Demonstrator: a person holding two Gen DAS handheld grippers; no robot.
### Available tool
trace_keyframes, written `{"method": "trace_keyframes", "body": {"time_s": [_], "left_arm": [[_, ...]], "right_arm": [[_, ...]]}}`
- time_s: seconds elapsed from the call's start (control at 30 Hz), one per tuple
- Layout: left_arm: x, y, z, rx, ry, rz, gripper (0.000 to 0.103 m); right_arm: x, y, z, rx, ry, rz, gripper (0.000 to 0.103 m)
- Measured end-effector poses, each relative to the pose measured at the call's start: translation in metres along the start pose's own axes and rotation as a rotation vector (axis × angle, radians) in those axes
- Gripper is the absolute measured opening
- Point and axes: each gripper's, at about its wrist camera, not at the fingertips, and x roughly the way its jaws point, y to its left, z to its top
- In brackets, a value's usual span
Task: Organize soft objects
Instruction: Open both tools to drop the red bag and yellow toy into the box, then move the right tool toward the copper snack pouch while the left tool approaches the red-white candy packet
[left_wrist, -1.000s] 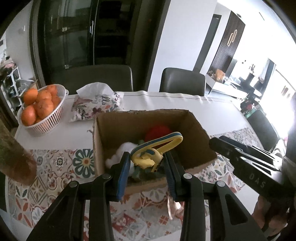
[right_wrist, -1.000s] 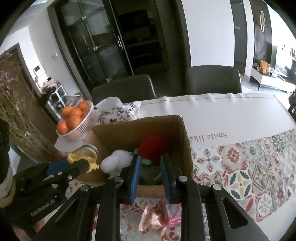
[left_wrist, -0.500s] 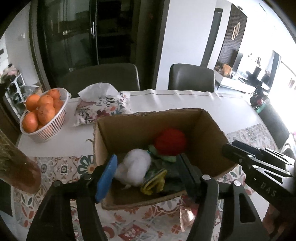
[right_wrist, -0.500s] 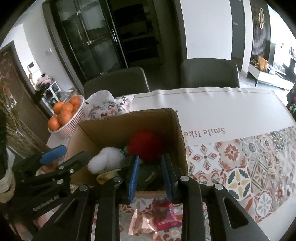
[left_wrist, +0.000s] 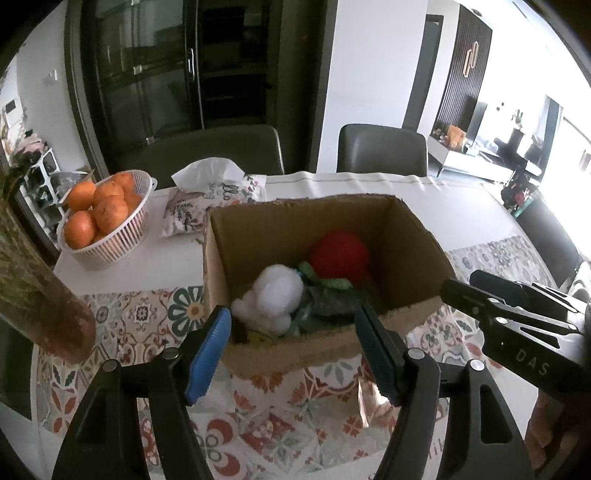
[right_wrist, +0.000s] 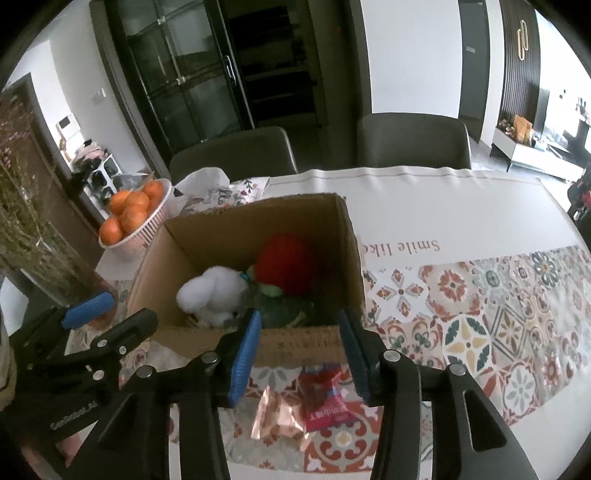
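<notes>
Daylight glares in from the right, edges bend fisheye-round, corners vignetted black.

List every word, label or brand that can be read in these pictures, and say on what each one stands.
"Smile like", cut off by the box: tablecloth.
"DAS": side of the right gripper.
Raised lettering on the left gripper: too blurred.
Pink snack packet: white print, unreadable.
Tissue cover: script, unreadable.

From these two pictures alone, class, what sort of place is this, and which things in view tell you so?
Most likely a dining area in a home. A table with a patterned cloth has upholstered chairs drawn up to it, a basket of oranges stands on it, and a glass-fronted cabinet lines the wall behind.
</notes>
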Motion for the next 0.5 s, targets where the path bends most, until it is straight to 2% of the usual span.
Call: {"method": "trace_keyframes", "body": {"time_s": [0.33, 0.5], "left_arm": [[-0.016, 0.000, -0.033, -0.010, 0.039, 0.015, 0.069], [-0.020, 0.001, -0.048, 0.002, 0.070, 0.017, 0.069]], "right_arm": [[-0.006, 0.011, -0.028, -0.029, 0.056, 0.012, 0.051], [-0.006, 0.017, -0.041, -0.043, 0.088, 0.009, 0.057]]}}
